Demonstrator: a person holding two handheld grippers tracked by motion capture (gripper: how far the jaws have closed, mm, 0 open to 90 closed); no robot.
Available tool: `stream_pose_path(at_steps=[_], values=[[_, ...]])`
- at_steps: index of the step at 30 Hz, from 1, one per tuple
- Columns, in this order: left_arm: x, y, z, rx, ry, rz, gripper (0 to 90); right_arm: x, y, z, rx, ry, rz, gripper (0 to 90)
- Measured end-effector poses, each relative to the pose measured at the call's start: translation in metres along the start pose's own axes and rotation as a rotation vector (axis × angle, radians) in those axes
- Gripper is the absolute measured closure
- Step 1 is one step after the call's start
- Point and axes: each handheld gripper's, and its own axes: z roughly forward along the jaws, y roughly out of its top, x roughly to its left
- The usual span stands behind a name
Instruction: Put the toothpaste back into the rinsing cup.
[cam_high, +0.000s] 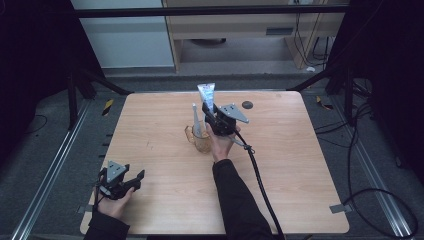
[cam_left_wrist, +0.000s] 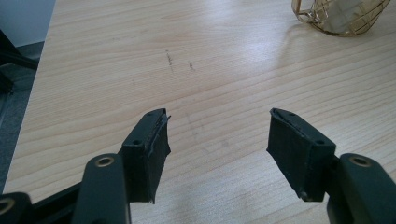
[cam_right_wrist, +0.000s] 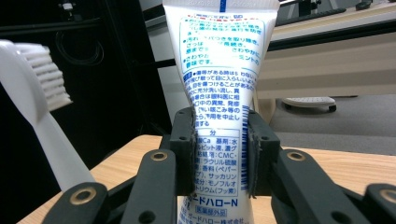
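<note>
A white toothpaste tube (cam_right_wrist: 219, 84) with blue print stands upright, and my right gripper (cam_right_wrist: 219, 149) is shut on its lower half. In the high view the toothpaste tube (cam_high: 206, 93) rises above the right gripper (cam_high: 214, 119), right over a clear amber cup (cam_high: 201, 142) at the table's middle. A white toothbrush (cam_high: 195, 120) stands in that cup, bristles up; the toothbrush (cam_right_wrist: 44, 98) shows at the left of the right gripper view. My left gripper (cam_high: 131, 179) rests open near the table's front left corner, its jaws wide apart over bare wood (cam_left_wrist: 219, 135). The cup (cam_left_wrist: 341, 16) lies far ahead of it.
A small dark round disc (cam_high: 247, 105) lies near the table's (cam_high: 300, 165) far edge, right of the cup. The right gripper's cable (cam_high: 260, 180) trails back across the table toward the front edge. Black frame bars and floor cables surround the table.
</note>
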Motion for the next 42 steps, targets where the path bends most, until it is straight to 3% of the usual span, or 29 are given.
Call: stream_pose_path(at_steps=[27,42], values=[[0.000,0.000,0.000,0.001,0.000,0.002,37.0,0.002,-0.020,0.008,0.111,-0.013,-0.030,67.6],[-0.001,0.000,0.000,0.002,0.000,0.004,37.0,0.003,-0.026,0.004,0.160,0.019,-0.029,65.4]])
